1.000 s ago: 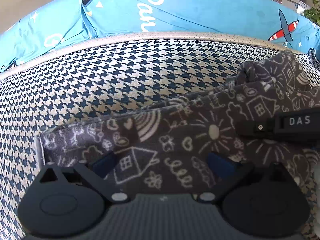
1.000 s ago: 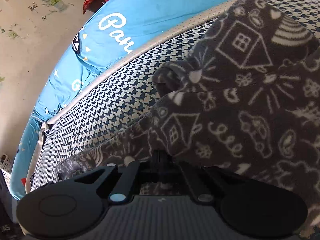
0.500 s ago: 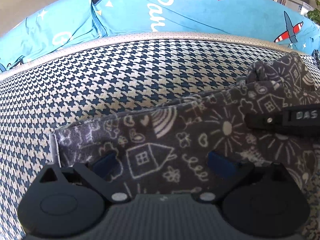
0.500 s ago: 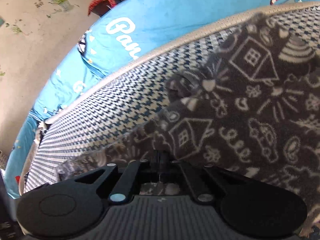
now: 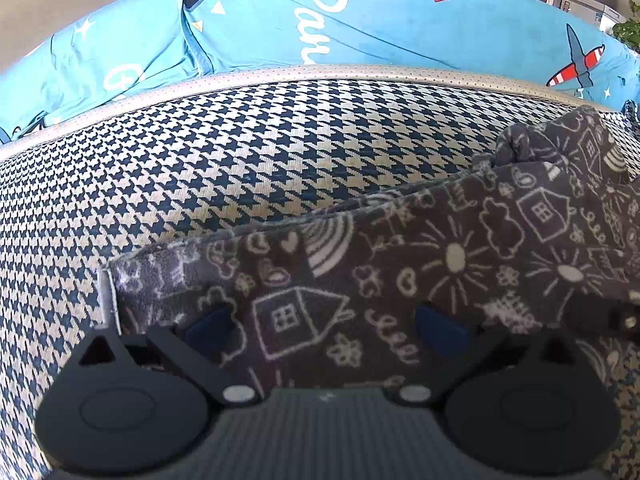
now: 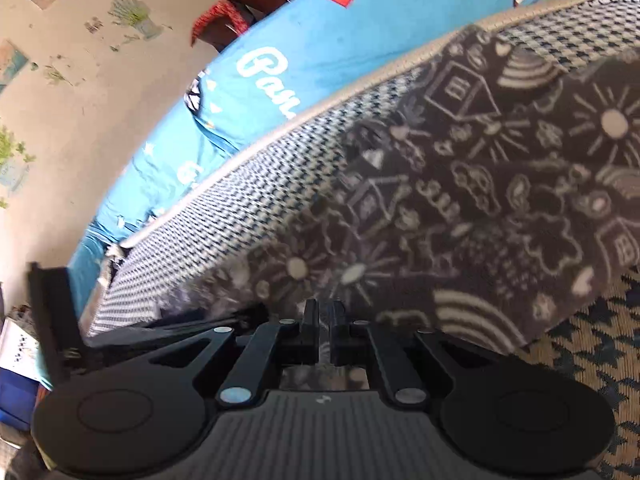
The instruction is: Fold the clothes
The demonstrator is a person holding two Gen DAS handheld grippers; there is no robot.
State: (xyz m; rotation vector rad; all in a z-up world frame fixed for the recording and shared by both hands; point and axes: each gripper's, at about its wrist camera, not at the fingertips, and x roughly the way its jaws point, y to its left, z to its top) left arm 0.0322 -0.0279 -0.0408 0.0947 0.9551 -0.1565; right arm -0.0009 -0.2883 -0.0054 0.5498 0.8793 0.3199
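A grey fleece garment (image 5: 400,264) printed with white houses, suns and rainbows lies on a houndstooth cushion (image 5: 248,160). My left gripper (image 5: 324,330) is open and low over its near left end, with a blue-padded fingertip (image 5: 208,328) on each side of a house print. My right gripper (image 6: 324,320) is shut on the garment (image 6: 500,184), which rises from the jaws and drapes to the right, blurred by motion. In the left wrist view only a dark piece of the right gripper (image 5: 608,318) shows at the right edge.
Blue bedding with white lettering and aeroplane prints (image 5: 360,20) runs behind the cushion's pale piped edge (image 5: 320,72). A wall with small pictures (image 6: 80,40) stands to the left. A dark upright frame (image 6: 52,312) and boxes sit low on the left.
My right gripper has swung with the garment, lifting more cloth across its view. In the left wrist view it has dropped towards the lower right edge. The left gripper stays open.
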